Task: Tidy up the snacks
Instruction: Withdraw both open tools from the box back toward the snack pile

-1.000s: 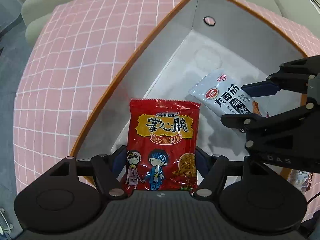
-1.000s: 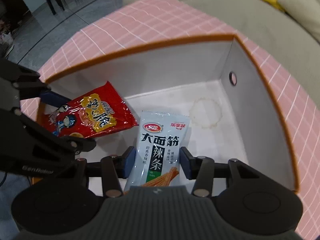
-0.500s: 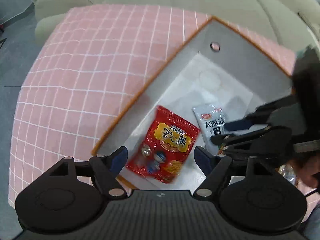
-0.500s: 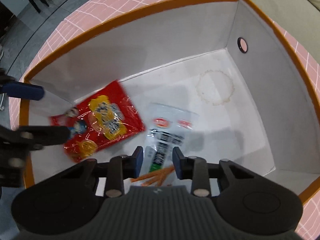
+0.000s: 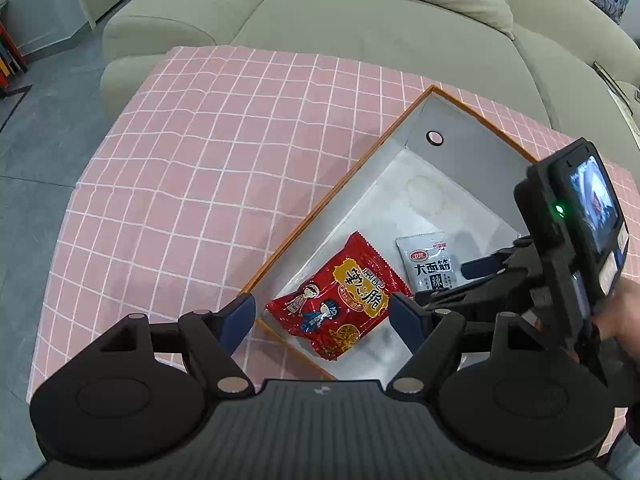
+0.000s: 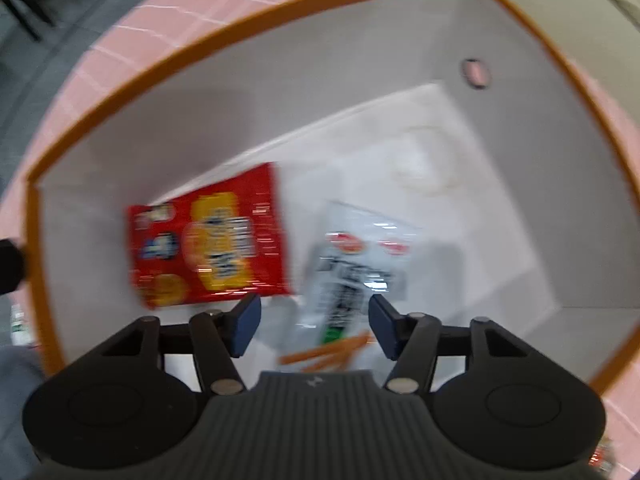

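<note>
A red snack packet [image 5: 340, 300] lies on the floor of an orange-rimmed box [image 5: 320, 208] with grey walls. A white and grey snack packet [image 5: 430, 264] lies beside it to the right. My left gripper [image 5: 322, 316] is open and empty, high above the box's near corner. My right gripper [image 6: 314, 322] is open and empty, just over the white packet [image 6: 352, 268], with the red packet [image 6: 208, 236] to its left inside the box [image 6: 280, 20]. The right gripper also shows in the left wrist view [image 5: 480, 280]. The right wrist view is motion-blurred.
The box stands on a table with a pink checked cloth [image 5: 192, 168]. A grey-green sofa [image 5: 360, 28] with yellow and beige cushions runs behind the table. A small round hole [image 5: 434, 137] is in the box's far wall.
Both grippers let go of their packets, which now lie on the box floor. The left gripper opened and rose well away. The right gripper opened and is pulling back.
</note>
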